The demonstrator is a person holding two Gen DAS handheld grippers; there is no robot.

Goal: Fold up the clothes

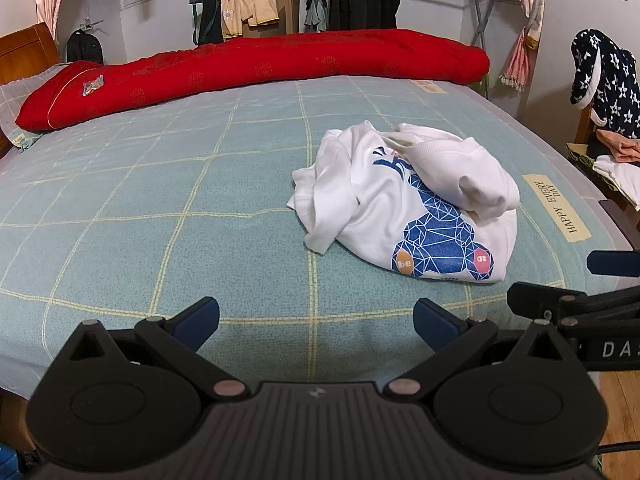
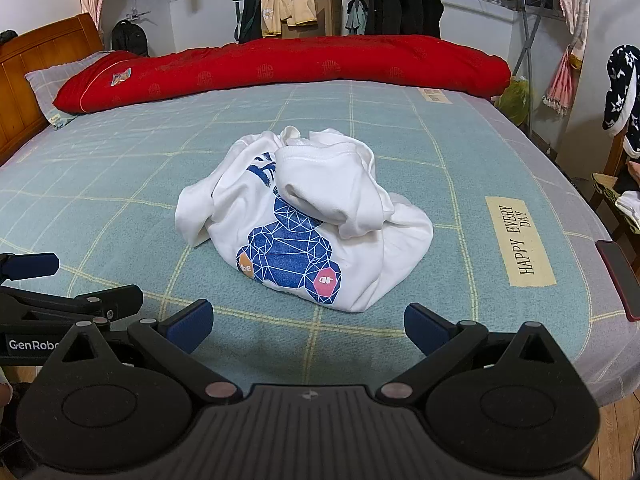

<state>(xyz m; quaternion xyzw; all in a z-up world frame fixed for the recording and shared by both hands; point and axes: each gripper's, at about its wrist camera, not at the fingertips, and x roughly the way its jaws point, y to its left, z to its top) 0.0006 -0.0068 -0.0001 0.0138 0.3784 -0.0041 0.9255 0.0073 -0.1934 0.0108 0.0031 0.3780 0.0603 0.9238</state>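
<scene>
A white sweatshirt [image 1: 404, 204] with a blue geometric bear print lies crumpled in a heap on the teal checked bed [image 1: 160, 200]. It also shows in the right wrist view [image 2: 304, 224], near the middle of the bed [image 2: 120, 176]. My left gripper [image 1: 316, 326] is open and empty, low over the bed's near edge, left of and short of the heap. My right gripper [image 2: 308, 326] is open and empty, just in front of the heap. Each gripper shows at the edge of the other's view: the right one [image 1: 600, 280], the left one [image 2: 48, 284].
A rolled red quilt [image 1: 256, 68] lies along the far side of the bed. A wooden headboard [image 2: 36, 68] is at left. A phone [image 2: 620, 280] lies at the bed's right edge. A chair with a starred robe [image 1: 604, 80] and folded clothes [image 1: 616, 168] stands at right.
</scene>
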